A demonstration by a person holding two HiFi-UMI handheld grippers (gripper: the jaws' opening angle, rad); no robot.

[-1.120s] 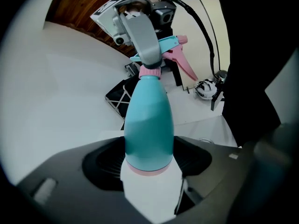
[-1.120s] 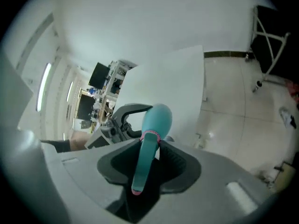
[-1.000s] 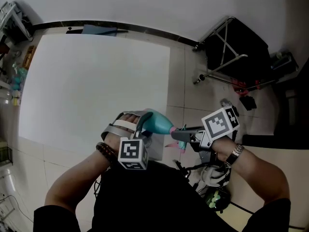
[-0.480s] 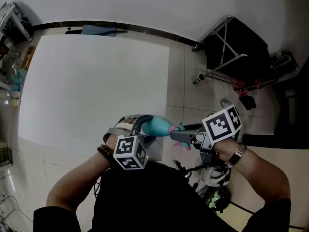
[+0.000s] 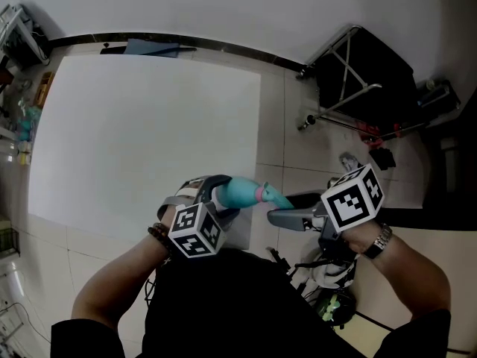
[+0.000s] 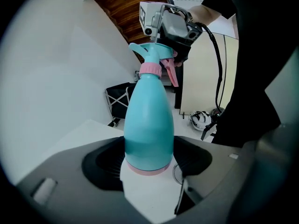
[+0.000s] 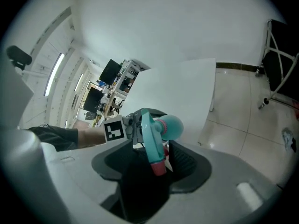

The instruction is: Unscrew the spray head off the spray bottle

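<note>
A teal spray bottle (image 5: 240,192) with a pink collar (image 6: 150,68) is held in the air over the table's near edge. My left gripper (image 5: 216,194) is shut on its base, pads on both sides of the body (image 6: 148,125). The teal spray head (image 7: 152,139) with its pink trigger sits on the neck. It lies between the fingers of my right gripper (image 7: 156,164), whose jaws have just been opening; they stand apart from the head with gaps on both sides. From the head view, the right gripper (image 5: 282,216) sits just below and right of the spray head (image 5: 272,197).
A white table (image 5: 134,125) fills the left and middle. Tiled floor (image 5: 298,148) lies to the right, with a black folding cart (image 5: 365,73) and cables and gear (image 5: 328,274) by my legs. Cluttered shelves (image 5: 19,88) line the far left.
The right gripper's jaws have spread off the spray head and it has drawn back to the right. The left gripper has rolled, turning the bottle with it.
</note>
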